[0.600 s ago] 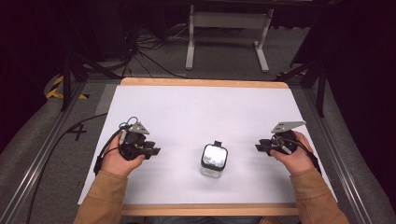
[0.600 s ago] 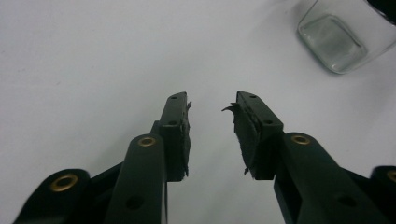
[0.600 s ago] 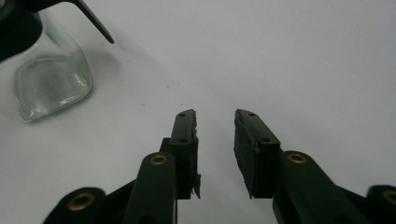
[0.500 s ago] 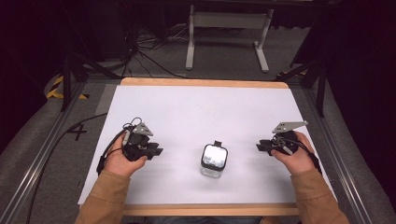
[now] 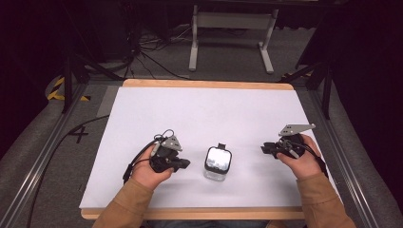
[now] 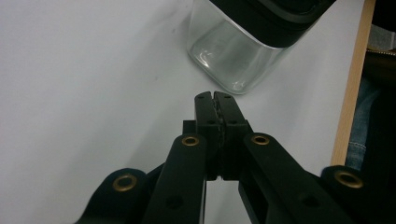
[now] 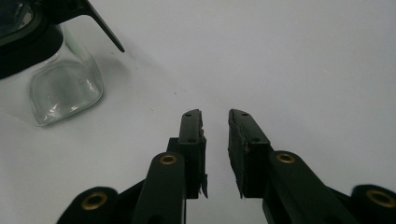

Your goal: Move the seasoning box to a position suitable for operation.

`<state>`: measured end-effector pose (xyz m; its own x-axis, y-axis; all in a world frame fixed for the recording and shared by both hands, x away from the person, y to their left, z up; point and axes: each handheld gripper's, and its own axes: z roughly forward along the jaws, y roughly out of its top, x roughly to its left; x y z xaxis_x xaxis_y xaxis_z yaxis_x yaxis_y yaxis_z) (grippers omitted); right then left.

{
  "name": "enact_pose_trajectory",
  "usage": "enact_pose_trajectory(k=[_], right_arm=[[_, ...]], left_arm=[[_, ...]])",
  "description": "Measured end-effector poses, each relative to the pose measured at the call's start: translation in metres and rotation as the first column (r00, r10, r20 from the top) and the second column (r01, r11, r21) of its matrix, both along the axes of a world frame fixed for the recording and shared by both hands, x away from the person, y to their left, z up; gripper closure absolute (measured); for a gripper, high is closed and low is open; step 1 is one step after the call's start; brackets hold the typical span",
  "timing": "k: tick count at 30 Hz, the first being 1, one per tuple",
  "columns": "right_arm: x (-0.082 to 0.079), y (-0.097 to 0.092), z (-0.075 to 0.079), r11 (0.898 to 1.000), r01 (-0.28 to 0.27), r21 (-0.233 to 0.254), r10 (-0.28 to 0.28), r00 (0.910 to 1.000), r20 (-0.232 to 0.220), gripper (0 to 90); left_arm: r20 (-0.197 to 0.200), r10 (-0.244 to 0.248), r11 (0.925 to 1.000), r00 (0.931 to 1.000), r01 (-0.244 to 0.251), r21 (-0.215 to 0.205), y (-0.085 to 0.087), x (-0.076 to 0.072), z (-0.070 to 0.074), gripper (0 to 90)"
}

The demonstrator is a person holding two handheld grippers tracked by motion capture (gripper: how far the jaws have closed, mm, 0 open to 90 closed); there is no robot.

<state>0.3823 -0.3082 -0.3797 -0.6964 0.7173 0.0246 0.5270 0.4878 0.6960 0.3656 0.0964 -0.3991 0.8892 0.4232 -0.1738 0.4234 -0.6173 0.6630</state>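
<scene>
A clear square glass jar (image 5: 217,163) with a black lid stands on the white table (image 5: 209,114) between my two hands. My left gripper (image 5: 183,164) lies just left of the jar, pointing at it, with its jaws shut on nothing; its tips (image 6: 214,97) sit a short way from the jar's base (image 6: 229,60). My right gripper (image 5: 264,149) rests to the right of the jar, a hand's width away, its jaws slightly apart and empty (image 7: 215,114). The jar (image 7: 56,84) shows at the upper left of the right gripper view, with a black latch tab sticking out.
The table's wooden front edge (image 5: 199,213) runs below my forearms. A metal stand (image 5: 233,28) and cables lie on the floor beyond the far edge. Rails run along both sides of the table.
My left gripper has shifted slightly right toward the jar. The right gripper and jar have stayed put.
</scene>
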Motion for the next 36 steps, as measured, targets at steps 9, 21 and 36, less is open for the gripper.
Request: enact_pose_trajectory(k=[9,21,36], right_arm=[[-0.001,-0.001,-0.003,1.0,-0.004,0.004,0.004,0.9999,-0.011,75.1],[-0.002,-0.001,-0.004,1.0,-0.005,0.006,0.005,0.9999,-0.014,74.9],[-0.002,0.003,-0.006,1.0,-0.02,-0.004,0.02,0.9996,-0.022,75.1]], left_arm=[[-0.02,-0.011,0.9999,0.9997,0.01,-0.006,-0.025,0.002,-0.016,89.7],[-0.028,-0.037,0.9992,0.9989,0.038,0.016,-0.037,0.002,-0.022,89.6],[-0.028,-0.076,0.9964,0.9967,0.077,0.036,-0.046,-0.002,-0.025,89.7]])
